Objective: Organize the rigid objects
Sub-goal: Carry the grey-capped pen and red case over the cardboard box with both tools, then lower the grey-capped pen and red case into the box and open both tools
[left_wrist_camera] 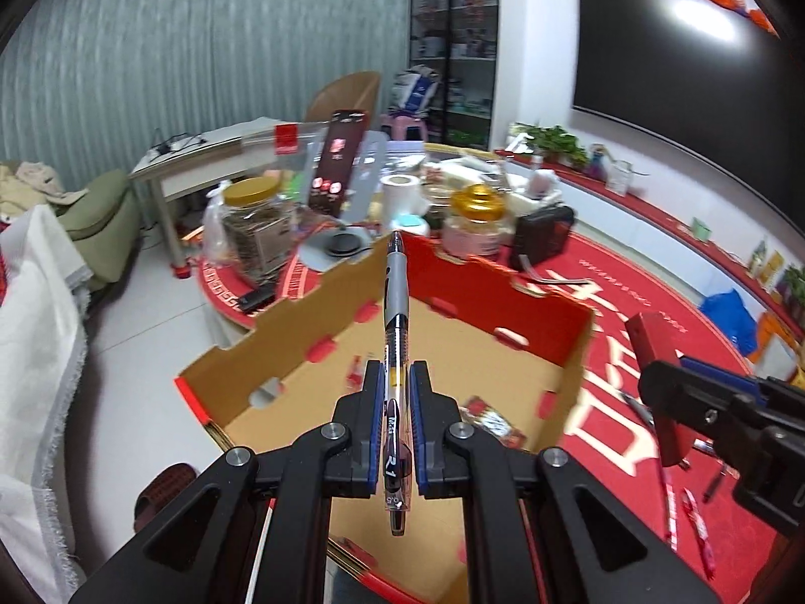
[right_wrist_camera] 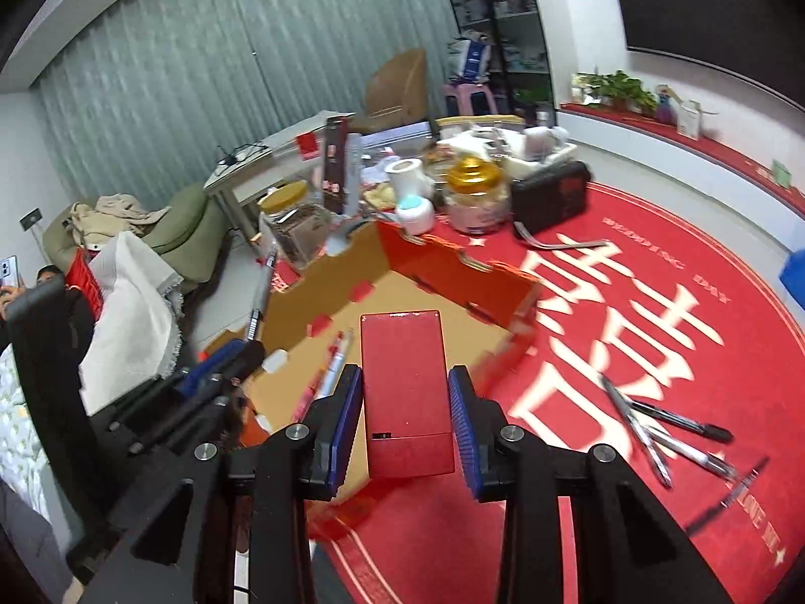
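My left gripper (left_wrist_camera: 396, 372) is shut on a pen (left_wrist_camera: 395, 302) with a grey grip and a clear barrel, which points forward above the open cardboard box (left_wrist_camera: 302, 322). My right gripper (right_wrist_camera: 405, 377) is shut on a flat red box (right_wrist_camera: 402, 377), held over the near right corner of the cardboard box (right_wrist_camera: 322, 292). A couple of pens (right_wrist_camera: 327, 367) lie on the cardboard box's floor. The left wrist view shows the right gripper (left_wrist_camera: 674, 377) and the red box (left_wrist_camera: 654, 347) at the right. The right wrist view shows the left gripper (right_wrist_camera: 241, 352) and its pen (right_wrist_camera: 259, 297) at the left.
Loose pens (right_wrist_camera: 654, 428) lie on the round red tablecloth (right_wrist_camera: 704, 302), right of the cardboard box. Behind it stand jars (left_wrist_camera: 478, 221), a paper roll (left_wrist_camera: 400, 191) and a black radio (right_wrist_camera: 551, 196). A white cloth (right_wrist_camera: 131, 322) and a person with a phone (right_wrist_camera: 15, 282) are at the left.
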Tool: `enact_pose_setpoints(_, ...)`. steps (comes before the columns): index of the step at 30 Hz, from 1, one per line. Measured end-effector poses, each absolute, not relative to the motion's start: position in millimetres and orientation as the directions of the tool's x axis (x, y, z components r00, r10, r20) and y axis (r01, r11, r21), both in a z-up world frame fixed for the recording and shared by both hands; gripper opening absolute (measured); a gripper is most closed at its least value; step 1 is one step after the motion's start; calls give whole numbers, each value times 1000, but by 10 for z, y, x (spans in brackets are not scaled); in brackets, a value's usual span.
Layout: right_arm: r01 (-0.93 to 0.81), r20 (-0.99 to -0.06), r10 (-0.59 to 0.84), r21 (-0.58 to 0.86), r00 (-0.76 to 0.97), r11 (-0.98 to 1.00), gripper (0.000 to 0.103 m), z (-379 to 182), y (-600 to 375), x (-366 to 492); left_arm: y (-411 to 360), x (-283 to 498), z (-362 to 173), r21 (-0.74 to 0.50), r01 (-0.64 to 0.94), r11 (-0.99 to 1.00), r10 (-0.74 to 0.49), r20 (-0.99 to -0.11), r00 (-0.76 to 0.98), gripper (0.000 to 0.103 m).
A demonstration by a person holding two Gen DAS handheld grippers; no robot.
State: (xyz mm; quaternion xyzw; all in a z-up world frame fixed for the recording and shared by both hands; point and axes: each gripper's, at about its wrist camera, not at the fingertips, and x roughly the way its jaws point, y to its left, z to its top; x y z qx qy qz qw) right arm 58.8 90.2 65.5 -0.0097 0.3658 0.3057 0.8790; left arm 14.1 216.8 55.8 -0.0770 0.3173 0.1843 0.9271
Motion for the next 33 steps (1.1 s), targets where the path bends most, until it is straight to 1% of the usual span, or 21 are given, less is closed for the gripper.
enact_pose_setpoints(11,-552,-697,510,194,504,811,36,475,1273,819,2445,334,299,-22,-436,899,314,-663,680,10)
enact_pose_setpoints(33,-553,-731,478,166,487,817,36,350,1428,933,2511,432,180,-15,-430,903,303,-687,660,10)
